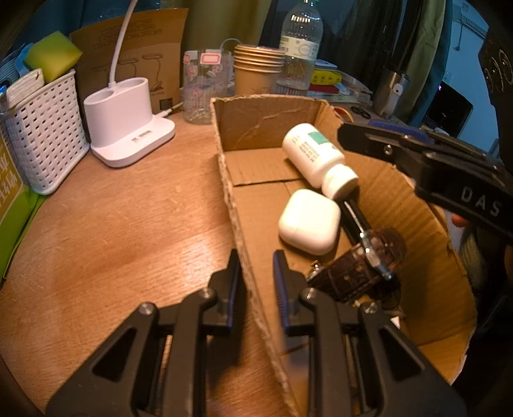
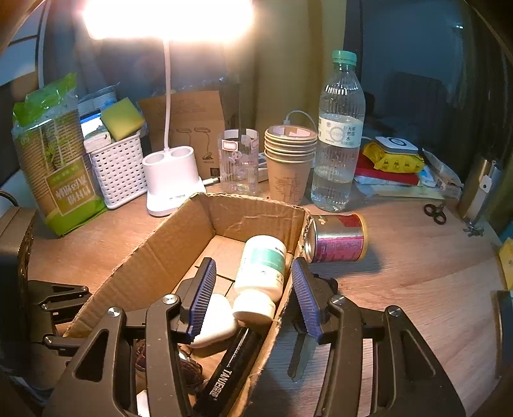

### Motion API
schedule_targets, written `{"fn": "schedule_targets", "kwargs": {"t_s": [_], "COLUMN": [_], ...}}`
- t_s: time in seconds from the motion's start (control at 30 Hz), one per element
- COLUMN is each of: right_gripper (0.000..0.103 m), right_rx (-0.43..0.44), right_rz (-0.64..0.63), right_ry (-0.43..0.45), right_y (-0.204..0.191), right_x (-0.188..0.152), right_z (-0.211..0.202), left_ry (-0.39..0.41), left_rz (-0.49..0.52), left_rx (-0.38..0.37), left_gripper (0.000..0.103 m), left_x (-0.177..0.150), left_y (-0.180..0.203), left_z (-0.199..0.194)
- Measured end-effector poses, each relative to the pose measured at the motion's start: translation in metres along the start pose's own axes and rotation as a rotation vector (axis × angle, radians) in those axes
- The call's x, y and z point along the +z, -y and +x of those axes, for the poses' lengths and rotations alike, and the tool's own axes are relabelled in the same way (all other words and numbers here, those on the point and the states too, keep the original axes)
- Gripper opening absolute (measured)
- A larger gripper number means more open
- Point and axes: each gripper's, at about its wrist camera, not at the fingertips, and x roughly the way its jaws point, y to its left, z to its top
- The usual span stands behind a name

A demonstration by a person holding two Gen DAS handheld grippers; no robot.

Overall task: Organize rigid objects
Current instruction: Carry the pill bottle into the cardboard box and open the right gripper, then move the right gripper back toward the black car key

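Left claw (image 1: 256, 256) pinches the box's (image 1: 272, 122) near wall, likely steadying it. Right claw (image 2: 253, 282) spread, straddling the opposite wall above the bottle (image 2: 261, 266), which lies inside the box. Can (image 2: 336, 237) just outside the box, probably next.

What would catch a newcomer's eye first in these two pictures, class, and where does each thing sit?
The glaring desk lamp at the top of the right wrist view strikes first. Below it the torn cardboard box fills the middle of the desk, holding a white pill bottle, a white earbud case and a brown-strapped watch. A red can lies on its side just outside the box's right wall.
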Motion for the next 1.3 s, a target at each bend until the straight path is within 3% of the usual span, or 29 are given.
{"fn": "schedule_targets", "kwargs": {"t_s": [0.43, 0.8, 0.97, 1.3], "right_gripper": [0.053, 0.053, 0.053, 0.052], "right_rx": [-0.058, -0.077, -0.066, -0.027], "right_rz": [0.100, 0.166, 0.150, 0.159], "right_ry": [0.053, -0.014, -0.068, -0.078], "right_y": [0.042, 0.075, 0.070, 0.061], "right_x": [-0.001, -0.020, -0.027, -0.024], "right_z": [-0.018, 0.001, 0.017, 0.028], "left_ry": [0.000, 0.004, 0.012, 0.026], "left_rz": [0.000, -0.004, -0.015, -0.044], "left_rx": [0.000, 0.010, 0.021, 0.035], "left_gripper": [0.021, 0.021, 0.021, 0.021], "left_x": [0.000, 0.000, -0.001, -0.001], "left_y": [0.000, 0.000, 0.000, -0.008], "left_z": [-0.001, -0.002, -0.003, -0.005]}}
